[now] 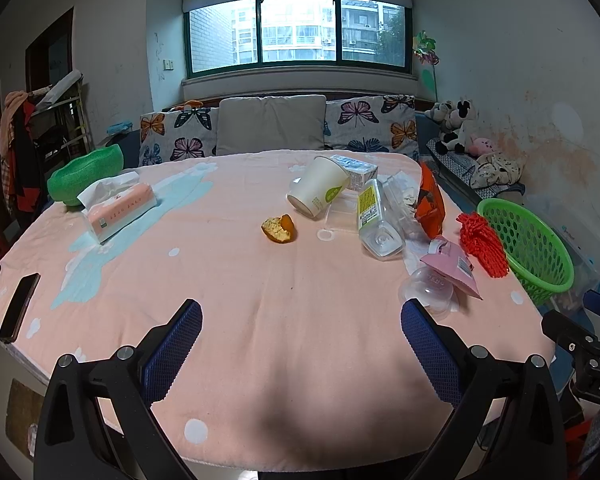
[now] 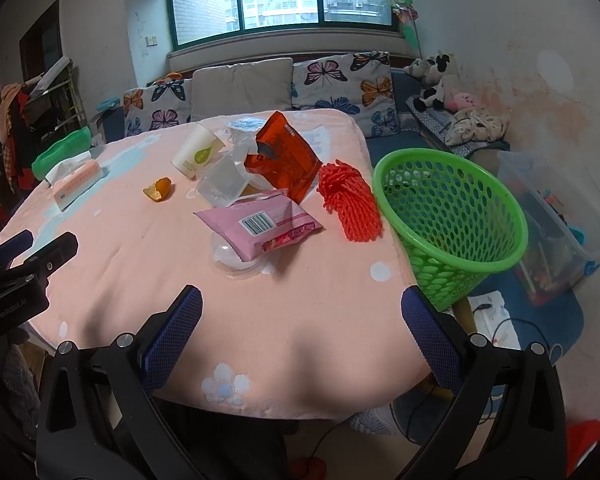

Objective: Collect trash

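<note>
Left wrist view: left gripper (image 1: pixel 301 316) w/ fingers (image 1: pixel 176 344) spread wide, nothing between, over the near edge of the bench (image 1: pixel 260 320) (pink cloth). Trash lies toward the far right corner: paper cup (image 1: pixel 320 186) on its side, clear bottle (image 1: pixel 374 218) beside it, orange bag (image 1: pixel 430 200), pink wrapper (image 1: pixel 452 262), red net (image 1: pixel 482 242) at the right edge. Orange peel (image 1: pixel 279 229) mid-bench, apart from the pile. Tissue box (image 1: pixel 120 210) near the left edge; phone (image 1: pixel 19 307) at the near left corner. Right wrist view: right gripper (image 2: pixel 301 316) fingers (image 2: pixel 428 340) also wide open & empty. Green basket (image 2: pixel 452 216) stands just off the right edge, tilted, beside the red net (image 2: pixel 350 204). Pink wrapper (image 2: pixel 260 224) lies on a clear lid (image 2: pixel 236 258).
</note>
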The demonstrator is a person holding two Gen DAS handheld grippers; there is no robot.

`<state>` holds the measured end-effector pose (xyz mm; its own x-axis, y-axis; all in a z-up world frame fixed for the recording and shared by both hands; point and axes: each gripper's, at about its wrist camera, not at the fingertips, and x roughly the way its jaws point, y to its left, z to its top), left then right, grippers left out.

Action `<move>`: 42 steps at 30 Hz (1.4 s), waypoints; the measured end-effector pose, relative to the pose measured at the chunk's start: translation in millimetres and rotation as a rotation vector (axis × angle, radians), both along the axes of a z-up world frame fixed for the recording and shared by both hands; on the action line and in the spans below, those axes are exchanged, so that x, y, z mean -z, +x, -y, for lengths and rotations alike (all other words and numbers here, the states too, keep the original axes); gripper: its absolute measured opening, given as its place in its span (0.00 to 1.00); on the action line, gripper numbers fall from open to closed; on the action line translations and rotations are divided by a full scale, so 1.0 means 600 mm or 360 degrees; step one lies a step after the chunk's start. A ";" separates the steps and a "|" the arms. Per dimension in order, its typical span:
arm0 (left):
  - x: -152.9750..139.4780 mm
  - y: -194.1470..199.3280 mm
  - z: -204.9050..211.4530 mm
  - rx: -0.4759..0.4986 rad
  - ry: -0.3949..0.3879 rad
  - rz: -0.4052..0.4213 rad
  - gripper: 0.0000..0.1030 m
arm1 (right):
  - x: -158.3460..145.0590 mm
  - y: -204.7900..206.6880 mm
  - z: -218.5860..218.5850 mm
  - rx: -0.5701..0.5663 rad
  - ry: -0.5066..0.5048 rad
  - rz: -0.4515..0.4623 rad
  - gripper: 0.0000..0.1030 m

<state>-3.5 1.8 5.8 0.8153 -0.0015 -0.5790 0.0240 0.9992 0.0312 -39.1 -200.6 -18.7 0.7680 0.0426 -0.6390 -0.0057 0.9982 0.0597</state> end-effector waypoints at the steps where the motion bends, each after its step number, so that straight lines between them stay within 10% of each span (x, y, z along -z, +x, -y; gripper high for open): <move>1: 0.000 0.000 -0.001 0.0003 -0.0003 -0.0001 0.94 | 0.000 0.000 0.000 0.0000 0.0000 0.0000 0.96; 42: 0.012 0.011 0.007 -0.0001 -0.0014 -0.0022 0.94 | 0.007 0.011 -0.001 -0.0004 0.0005 -0.0017 0.96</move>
<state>2.9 -2.4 -1.5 0.8071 -0.0059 -0.5904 0.0237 0.9995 0.0223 -32.4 -200.2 -22.9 0.7609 0.0465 -0.6472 -0.0076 0.9980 0.0628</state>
